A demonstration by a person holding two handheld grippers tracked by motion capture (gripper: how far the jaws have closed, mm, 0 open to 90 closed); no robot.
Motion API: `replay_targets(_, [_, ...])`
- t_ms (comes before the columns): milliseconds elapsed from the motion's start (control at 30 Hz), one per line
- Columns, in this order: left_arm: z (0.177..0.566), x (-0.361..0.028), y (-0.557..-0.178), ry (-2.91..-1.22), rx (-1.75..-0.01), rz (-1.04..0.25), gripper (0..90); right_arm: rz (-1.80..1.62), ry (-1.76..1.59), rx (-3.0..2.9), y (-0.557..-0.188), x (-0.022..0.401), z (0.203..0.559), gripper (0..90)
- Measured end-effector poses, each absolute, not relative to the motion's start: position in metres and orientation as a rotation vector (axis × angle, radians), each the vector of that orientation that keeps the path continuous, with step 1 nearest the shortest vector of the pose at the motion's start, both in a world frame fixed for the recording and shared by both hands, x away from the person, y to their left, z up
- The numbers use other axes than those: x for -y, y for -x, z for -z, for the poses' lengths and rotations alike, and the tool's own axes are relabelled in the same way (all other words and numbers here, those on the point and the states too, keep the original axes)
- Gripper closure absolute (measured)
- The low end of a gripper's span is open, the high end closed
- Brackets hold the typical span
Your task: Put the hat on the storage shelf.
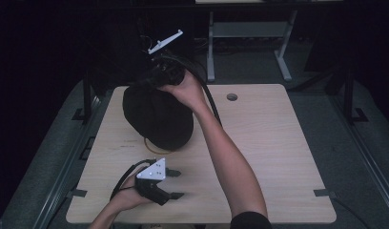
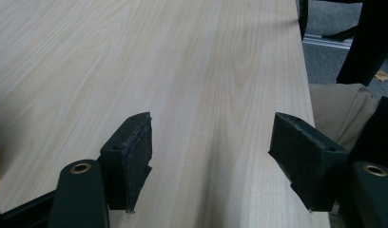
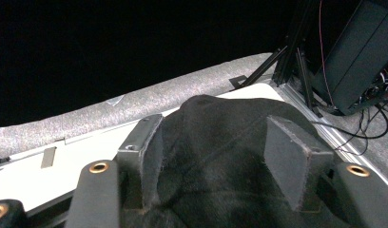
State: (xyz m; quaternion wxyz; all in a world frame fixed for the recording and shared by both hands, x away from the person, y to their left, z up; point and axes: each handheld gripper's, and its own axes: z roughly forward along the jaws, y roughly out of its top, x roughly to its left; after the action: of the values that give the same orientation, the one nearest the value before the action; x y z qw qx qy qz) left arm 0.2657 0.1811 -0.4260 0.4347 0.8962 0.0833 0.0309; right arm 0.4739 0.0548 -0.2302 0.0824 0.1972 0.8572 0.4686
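Surface: wooden table, dark room.
Hat: black, on table's far left.
Right gripper: jaws apart astride hat's top, pads loose; release seems done.
Left gripper: wide open, empty, near table's front edge.
Left: withdraw right gripper.

table light wood | hole far edge | grey floor

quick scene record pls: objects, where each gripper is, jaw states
surface: wooden table
object: black cloth bundle, on the table's far left part
under bundle: yellow ring edge peeks out at its near side
left gripper: low over the near table edge, jaws apart, nothing between them
right gripper: over the bundle's top, cloth between the jaws; clamping or not is unclear
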Motion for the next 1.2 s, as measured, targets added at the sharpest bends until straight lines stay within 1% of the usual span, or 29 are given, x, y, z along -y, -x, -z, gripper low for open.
replay_targets(400, [0.425, -0.181, -0.265, -2.210, -0.204, -0.096, 29.6, -1.412, -0.583, -2.545, -0.466, -0.039, 0.225, 36.6])
replay_targets(667, [0.426, -0.186, -0.268, -2.210, -0.227, -0.114, 29.1, -1.433, -0.594, -2.538, -0.457, -0.021, 0.221, 34.4])
replay_targets(1200, [0.428, -0.195, -0.274, -2.190, -0.303, -0.141, 28.3, -1.467, -0.687, -2.533, -0.444, 0.022, 0.232, 30.7])
